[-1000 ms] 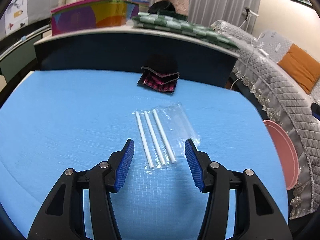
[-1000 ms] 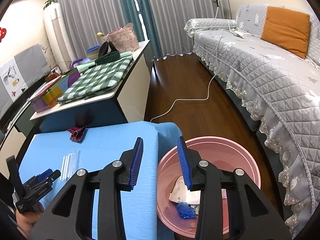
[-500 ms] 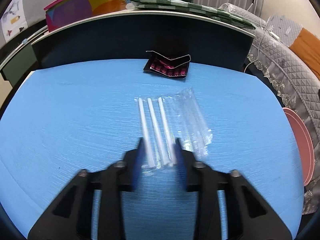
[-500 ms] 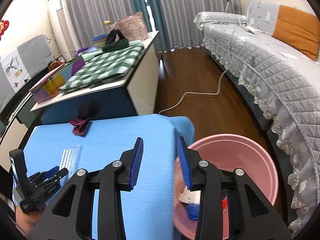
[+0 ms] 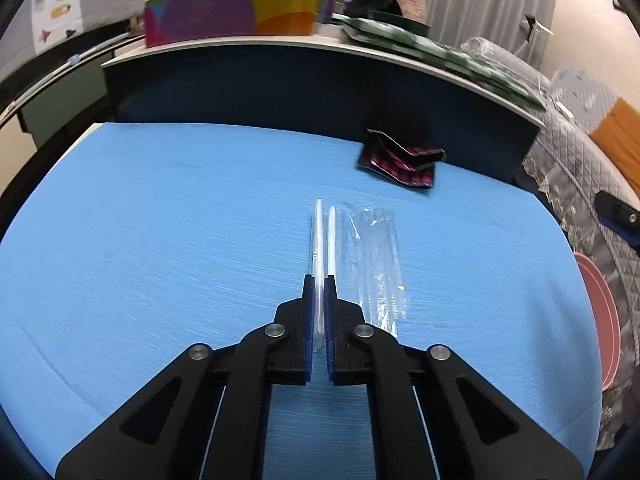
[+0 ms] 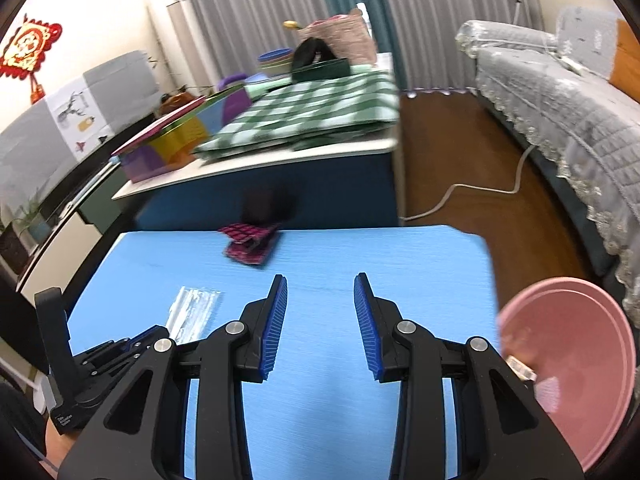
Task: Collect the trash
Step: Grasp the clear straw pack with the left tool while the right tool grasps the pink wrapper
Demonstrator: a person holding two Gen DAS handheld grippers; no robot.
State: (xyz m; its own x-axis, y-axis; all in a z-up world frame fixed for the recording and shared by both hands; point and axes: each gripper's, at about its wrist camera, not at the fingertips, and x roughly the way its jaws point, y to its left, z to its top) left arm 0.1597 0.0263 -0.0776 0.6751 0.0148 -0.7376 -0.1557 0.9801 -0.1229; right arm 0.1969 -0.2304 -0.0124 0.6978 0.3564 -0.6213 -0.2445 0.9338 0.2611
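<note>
Room contents: grey pleated curtains (image 6: 248,4) with a teal panel; dark brown wooden floor (image 6: 452,156) crossed by a white cable (image 6: 480,190); sofa under grey quilted cover (image 6: 560,96); white-topped navy counter (image 6: 280,184); blue tabletop (image 6: 400,256); white column air conditioner (image 6: 176,20).

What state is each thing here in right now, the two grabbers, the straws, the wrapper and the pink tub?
Left gripper: shut on the straw pack.
Right gripper: open, empty, above the table.
Straw pack: flat on the table, near end pinched.
Wrapper: crumpled, lying untouched.
Tub: beside the table, trash inside.
</note>
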